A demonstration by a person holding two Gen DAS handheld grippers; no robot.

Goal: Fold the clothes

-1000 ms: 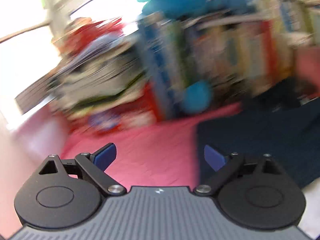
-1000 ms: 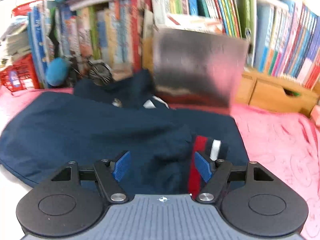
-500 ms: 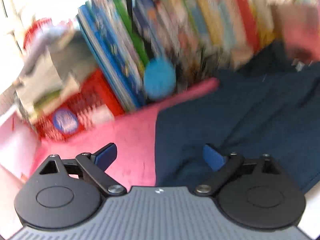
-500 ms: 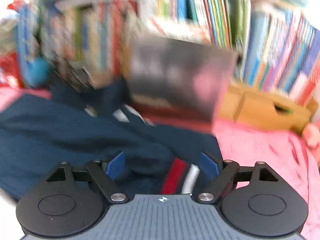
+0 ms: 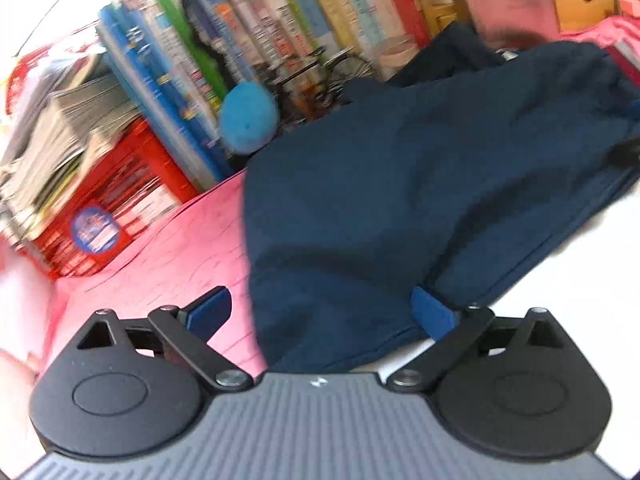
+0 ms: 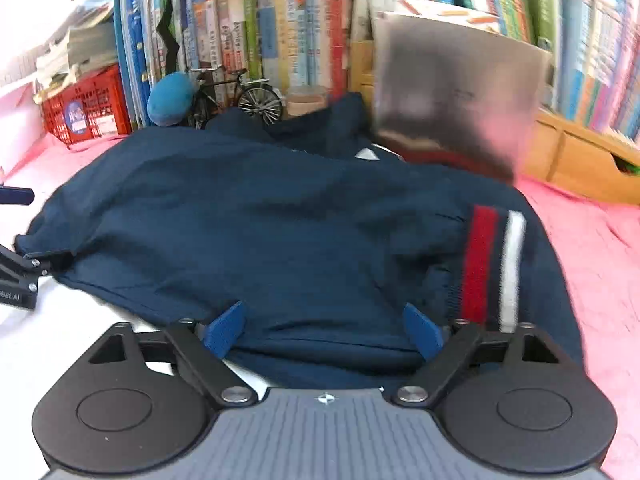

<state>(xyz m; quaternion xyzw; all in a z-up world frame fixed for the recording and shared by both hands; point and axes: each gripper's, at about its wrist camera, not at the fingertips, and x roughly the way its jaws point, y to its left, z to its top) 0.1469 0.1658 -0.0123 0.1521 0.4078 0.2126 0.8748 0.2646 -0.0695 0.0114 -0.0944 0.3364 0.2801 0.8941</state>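
Garment: we recorded one navy jacket (image 6: 280,232) spread flat across a pink cloth (image 6: 600,248), its near hem running partly over a white surface (image 6: 60,340). A cuff with red and white stripes (image 6: 494,264) lay folded onto the jacket's right side.

Left gripper (image 5: 322,312): we held it released, blue pads wide apart, low over the jacket's left corner; the hem sat between the pads, neither of them pressing it. In the right wrist view part of this tool showed at the left edge (image 6: 16,280), at the jacket's far left corner.

Right gripper (image 6: 322,330): we held it released likewise, pads spread on either side of the near hem, with cloth lying between them but not pinched.

Surroundings, behind the jacket:
- row of upright books (image 6: 280,28), filling the back wall;
- red crate (image 6: 86,110), stacked with papers, at the left;
- blue plush ball (image 6: 170,98), beside the crate and against the books;
- miniature bicycle (image 6: 240,96), just beside the ball and touching the jacket's far edge;
- dark blurred board (image 6: 456,104), leaning against the books;
- wooden drawer box (image 6: 580,160), at the right, on the pink cloth.
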